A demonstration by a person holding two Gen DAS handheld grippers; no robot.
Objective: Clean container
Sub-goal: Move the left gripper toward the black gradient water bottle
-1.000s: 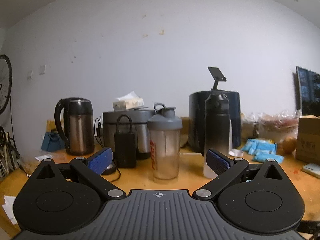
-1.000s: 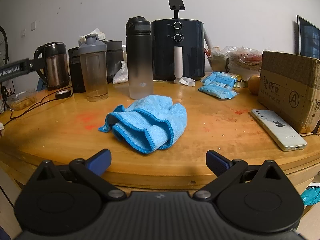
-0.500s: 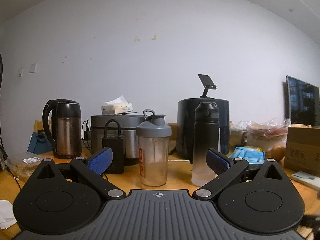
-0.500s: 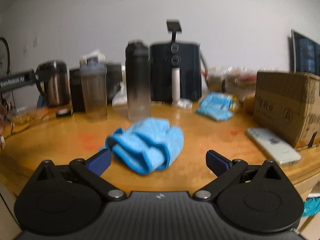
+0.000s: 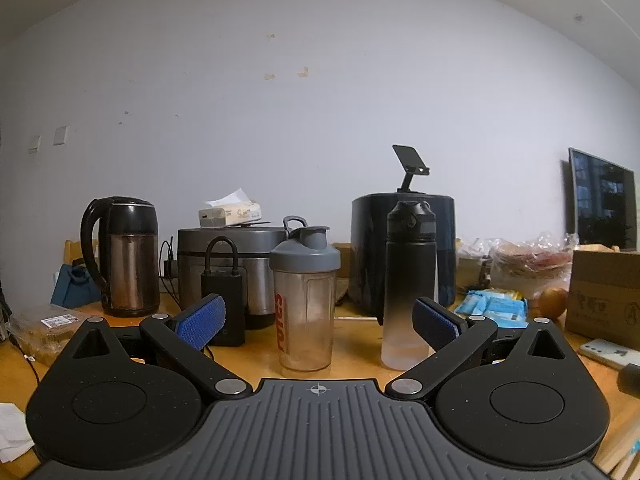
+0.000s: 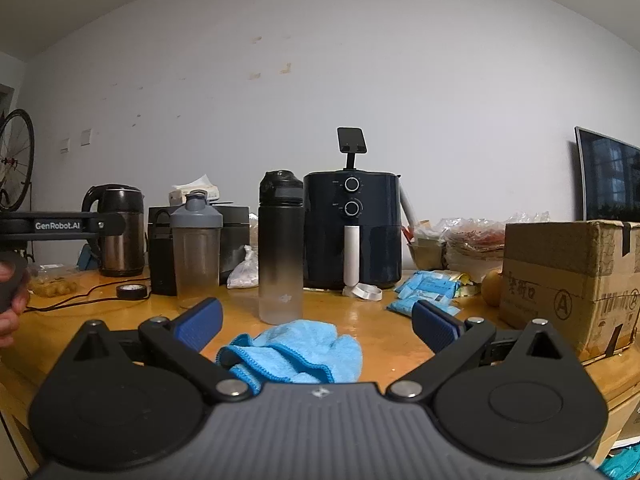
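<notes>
A clear shaker bottle with a grey lid stands upright on the wooden table, straight ahead of my open left gripper. A tall black-to-clear water bottle stands to its right. Both also show in the right wrist view, shaker and water bottle. A crumpled blue cloth lies on the table just in front of my open right gripper, between and below its fingers. Both grippers are empty.
Along the back stand a kettle, a grey cooker, a black power bank and a black air fryer. Blue packets, a cardboard box and a phone are at the right. My left gripper's body shows far left.
The right gripper has moved forward and lower, so the blue cloth now sits right at its fingers. The left gripper shifted slightly; the bottles stay ahead of it. Both stayed open.
</notes>
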